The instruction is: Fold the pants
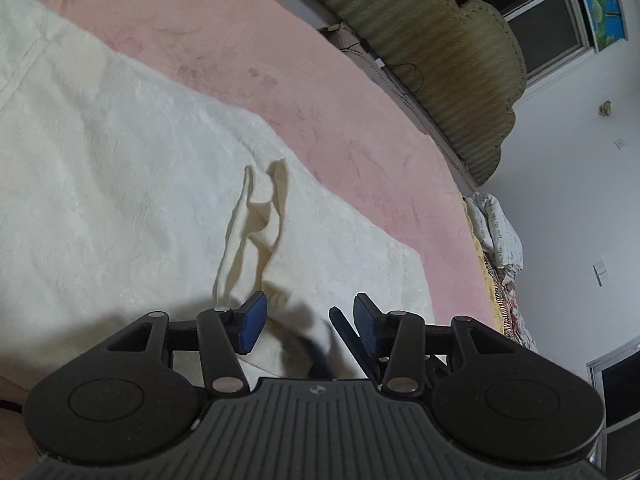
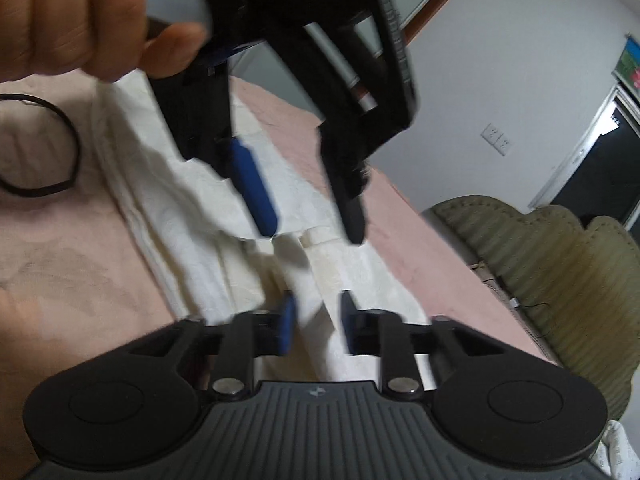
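Cream pants (image 1: pixel 160 184) lie flat on the pink bedspread (image 1: pixel 320 80). Left gripper (image 1: pixel 306 320) is half open over a raised fold. Right gripper (image 2: pixel 316 320) is blurred, pads narrow with cloth between; grip unclear.

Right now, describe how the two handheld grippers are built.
Both match: left gripper and right gripper have ribbed grey bodies with a small logo, round black side discs, black linkage arms with silver pins, and blue finger pads. No sleeve visible.
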Tool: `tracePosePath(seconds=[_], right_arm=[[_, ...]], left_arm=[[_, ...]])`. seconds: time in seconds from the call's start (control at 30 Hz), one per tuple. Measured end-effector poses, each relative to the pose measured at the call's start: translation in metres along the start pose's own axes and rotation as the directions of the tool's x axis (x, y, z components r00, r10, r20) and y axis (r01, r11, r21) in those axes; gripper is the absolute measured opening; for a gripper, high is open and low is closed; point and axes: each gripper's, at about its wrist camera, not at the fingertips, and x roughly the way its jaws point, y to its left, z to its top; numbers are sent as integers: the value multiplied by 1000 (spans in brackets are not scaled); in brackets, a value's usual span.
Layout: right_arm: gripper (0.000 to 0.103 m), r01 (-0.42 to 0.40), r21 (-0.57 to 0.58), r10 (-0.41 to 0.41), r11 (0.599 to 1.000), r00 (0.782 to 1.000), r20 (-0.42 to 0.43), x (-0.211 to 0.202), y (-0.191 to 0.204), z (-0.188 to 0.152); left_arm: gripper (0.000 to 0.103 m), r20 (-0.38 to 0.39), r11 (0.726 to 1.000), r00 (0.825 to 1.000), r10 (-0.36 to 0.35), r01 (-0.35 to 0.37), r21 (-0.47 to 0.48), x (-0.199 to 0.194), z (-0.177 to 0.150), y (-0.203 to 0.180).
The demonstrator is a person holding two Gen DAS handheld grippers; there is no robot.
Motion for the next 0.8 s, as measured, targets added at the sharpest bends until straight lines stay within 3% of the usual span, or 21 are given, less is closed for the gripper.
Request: tracePosePath(seconds=[0.13,0.2,0.37,0.43,0.5,0.57,0.63,0.73,0.8], right_arm=[[10,-128,254,126,959,992,27,-3,-38,-1],[10,-152,320,143,935,988,53,-7,-52,-2],[10,-194,376,175,906,981,85,-14,-66,-6],[11,-288,404,276,868,957,89,-13,-75,-10],[11,-333,434,307,837,943,131,-18,-86,-16],[11,-331,498,291,802,944,159,-22,-103,-21],[11,-309,577,272,756,950,152,-17,-120,-26],[11,-223,585,246,780,968,41,5,-121,-29],[11,-224,586,271,778,962,8,15,-115,-27]], left_arm=[[52,-19,998,999,-30,29,-59,8,5,8],[53,-29,996,999,-45,42,-80,15,8,8],[52,-59,976,995,-81,67,-207,37,12,20],[51,-67,960,993,-102,81,-267,44,11,29],[39,-61,958,994,-91,71,-278,44,10,33],[18,-58,961,996,-67,49,-271,44,10,35],[12,-48,965,997,-54,40,-260,42,8,36],[11,-16,984,1000,-9,6,-181,37,4,25],[11,15,991,1000,9,-7,-134,27,2,16]])
